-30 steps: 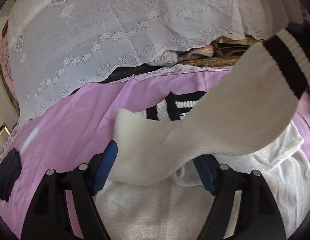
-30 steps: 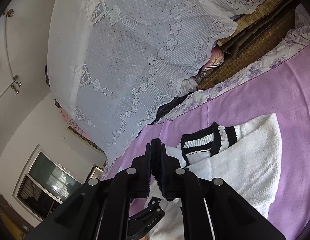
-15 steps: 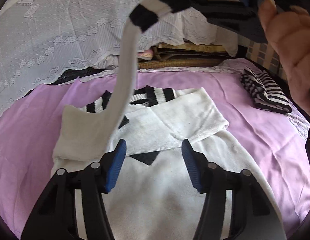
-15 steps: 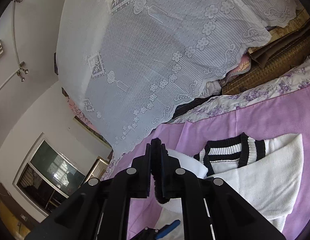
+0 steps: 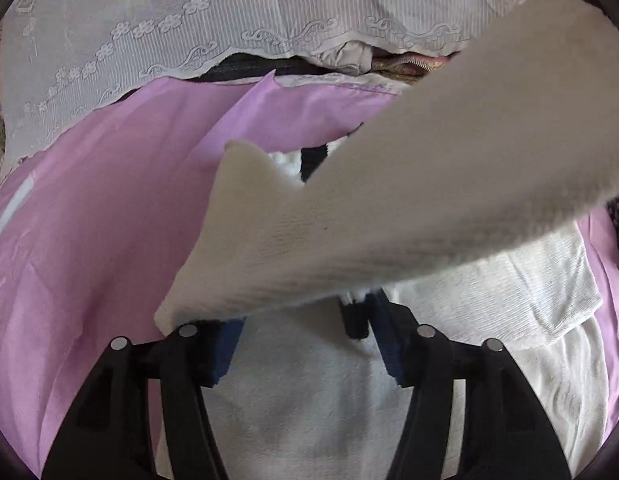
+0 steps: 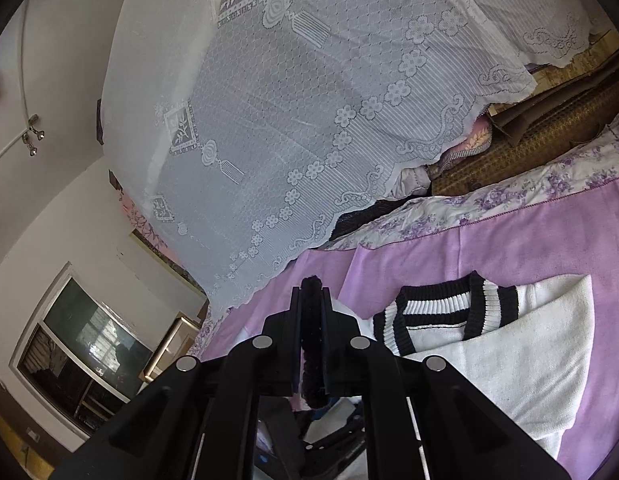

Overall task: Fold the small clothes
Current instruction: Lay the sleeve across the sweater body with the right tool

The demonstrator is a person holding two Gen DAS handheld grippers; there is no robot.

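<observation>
The white sweater (image 5: 309, 420) lay on the purple bed sheet (image 5: 89, 240); the right tongs (image 6: 311, 312) were clamped on its black cuff (image 6: 311, 344), lifting the sleeve (image 5: 429, 200); the left tongs (image 5: 305, 340), just opening, gripped nothing, sleeve draped over their tips.

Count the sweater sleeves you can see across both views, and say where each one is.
2. One sleeve is lifted, its black cuff pinched in the right claw; the other sleeve lies folded across the white sweater's chest.
</observation>
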